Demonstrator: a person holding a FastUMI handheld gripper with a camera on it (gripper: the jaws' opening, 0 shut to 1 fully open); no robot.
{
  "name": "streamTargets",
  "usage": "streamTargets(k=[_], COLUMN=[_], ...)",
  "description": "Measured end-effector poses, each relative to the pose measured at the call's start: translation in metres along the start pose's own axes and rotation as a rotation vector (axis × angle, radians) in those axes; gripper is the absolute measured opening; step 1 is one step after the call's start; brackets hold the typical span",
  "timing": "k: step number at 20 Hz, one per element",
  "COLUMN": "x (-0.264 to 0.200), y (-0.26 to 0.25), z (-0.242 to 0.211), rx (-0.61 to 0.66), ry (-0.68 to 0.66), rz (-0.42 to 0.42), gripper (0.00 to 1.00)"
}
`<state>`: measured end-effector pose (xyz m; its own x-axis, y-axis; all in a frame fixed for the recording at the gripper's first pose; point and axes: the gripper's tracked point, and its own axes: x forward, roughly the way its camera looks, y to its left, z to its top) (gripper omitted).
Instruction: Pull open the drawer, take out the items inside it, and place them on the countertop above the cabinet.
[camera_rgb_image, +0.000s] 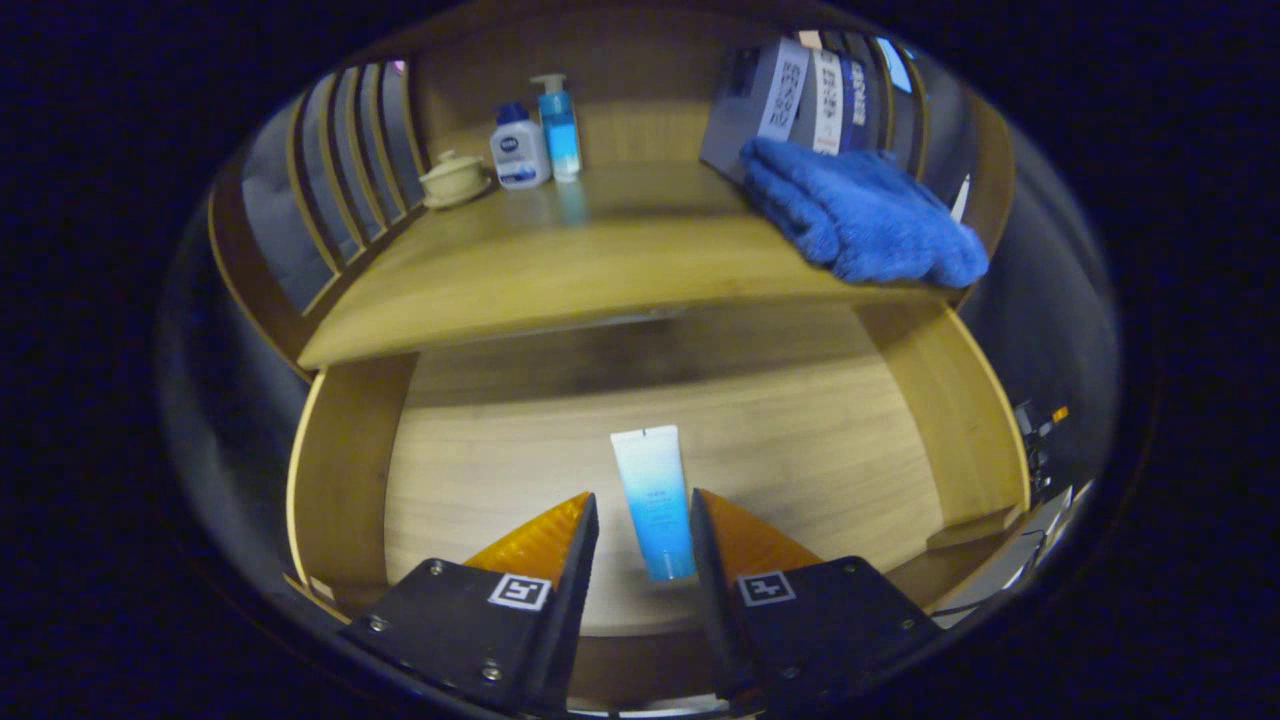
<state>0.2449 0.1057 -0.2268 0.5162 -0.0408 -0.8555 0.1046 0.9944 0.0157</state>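
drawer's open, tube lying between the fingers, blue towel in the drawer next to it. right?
Not quite. The blue towel lies on the countertop, not in the drawer. The gripper view shows it. The rest holds: drawer open, tube lying between the open fingers of the gripper.

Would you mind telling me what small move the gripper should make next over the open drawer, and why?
Probably lower the gripper a little and close on the tube. The drawer is already open, the tube lies flat between the open fingers, and they do not seem to press it yet. The countertop above has bare space for it.
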Motion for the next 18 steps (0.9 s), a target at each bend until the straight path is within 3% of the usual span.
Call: streamTargets(k=[8,10,15,18], x=[0.037,0.049,0.036,0.004], y=[-0.009,-0.010,-0.006,0.000], z=[-0.024,-0.030,-0.016,0.016], rx=[-0.037,-0.040,-0.060,-0.048], ry=[0.192,0.239,0.115,-0.033], rz=[-0.054,-0.055,-0.029,-0.007], gripper=[0.58,0.51,0.30,0.30])
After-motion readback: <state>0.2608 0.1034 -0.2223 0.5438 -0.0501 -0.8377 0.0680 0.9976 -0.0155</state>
